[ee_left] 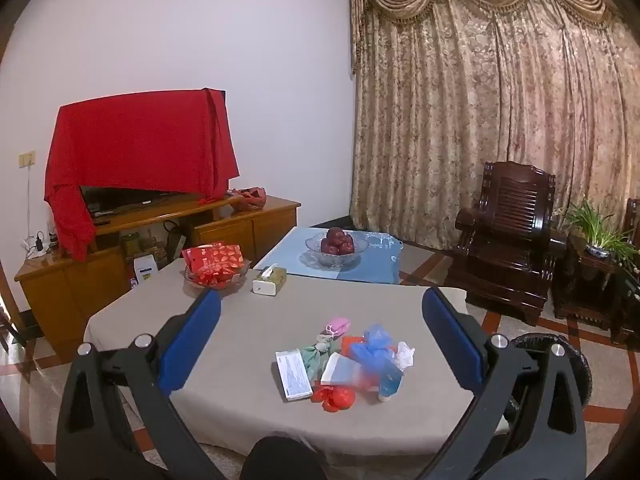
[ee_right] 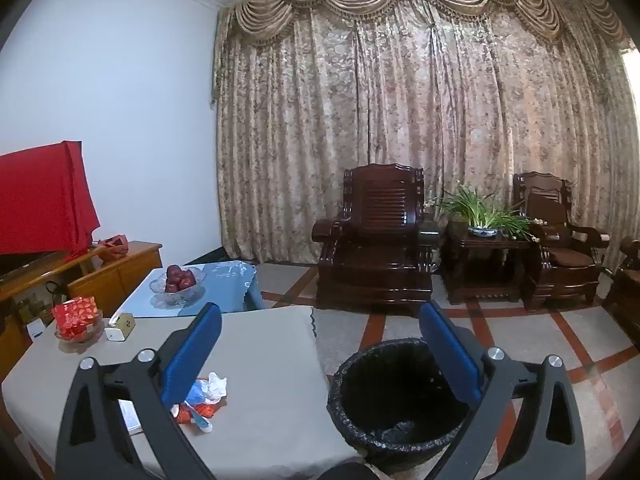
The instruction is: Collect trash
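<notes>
Living-room table (ee_left: 248, 344): trash pile (ee_left: 352, 360) is seen untouched between spread left gripper (ee_left: 320, 336) fingers; bin (ee_right: 396, 396) sits between spread, empty right gripper (ee_right: 320, 340) fingers. Nothing is collected yet.

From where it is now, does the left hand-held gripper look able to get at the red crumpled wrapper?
Probably yes. The left hand-held gripper is open above the table, and the red crumpled wrapper lies at the pile's near edge with nothing over it.
</notes>
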### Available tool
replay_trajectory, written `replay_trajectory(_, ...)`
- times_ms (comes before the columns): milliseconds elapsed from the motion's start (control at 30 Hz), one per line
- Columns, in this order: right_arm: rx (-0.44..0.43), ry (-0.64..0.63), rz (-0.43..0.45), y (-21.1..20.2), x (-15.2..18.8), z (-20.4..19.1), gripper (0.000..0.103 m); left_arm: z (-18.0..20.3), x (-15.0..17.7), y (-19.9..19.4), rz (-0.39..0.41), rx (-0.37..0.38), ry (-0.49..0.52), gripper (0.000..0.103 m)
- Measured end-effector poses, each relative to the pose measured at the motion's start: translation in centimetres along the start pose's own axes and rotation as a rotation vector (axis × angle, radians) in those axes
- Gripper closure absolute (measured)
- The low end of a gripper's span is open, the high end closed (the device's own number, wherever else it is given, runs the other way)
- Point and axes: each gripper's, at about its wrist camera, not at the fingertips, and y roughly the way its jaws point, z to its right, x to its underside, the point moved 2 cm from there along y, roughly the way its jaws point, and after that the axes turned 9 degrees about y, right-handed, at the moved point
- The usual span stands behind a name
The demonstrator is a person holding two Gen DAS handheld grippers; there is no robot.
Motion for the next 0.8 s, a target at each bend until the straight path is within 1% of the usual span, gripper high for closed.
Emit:
replay_trajectory(100,0.002,0.002,0.01,-0.22,-0.05,0.12,0.006,-0.09,-0.05,-0.03,0.003,-0.005,-0.007,0.005)
replay_trajectory(133,0.0,-0.002,-0.004,-0.09,-0.04,0.11,0.006,-0.12,-0.06,-0.04,0.004,-0.007,-0.009,0.005)
replay_trajectory(367,0.001,-0.007,-0.01,-0.24,-0.16,0.21,0.006,-0.05,-0.08,-0.22,0.001,-0.003,-0.004,0.005)
replay_trajectory(667,-0.003,-0.001,-0.003,0.01,-0.12,-0.26,0.006,0.09,-0.41,-0.51,0.002,-0.005,-0.003,0.005)
replay_trajectory(800,-0.006,-0.001,-0.003,0.07,-0.23,-0.17,0.006,-0.16,-0.06,-0.17,0.001,-0.002,-0.006,0.005)
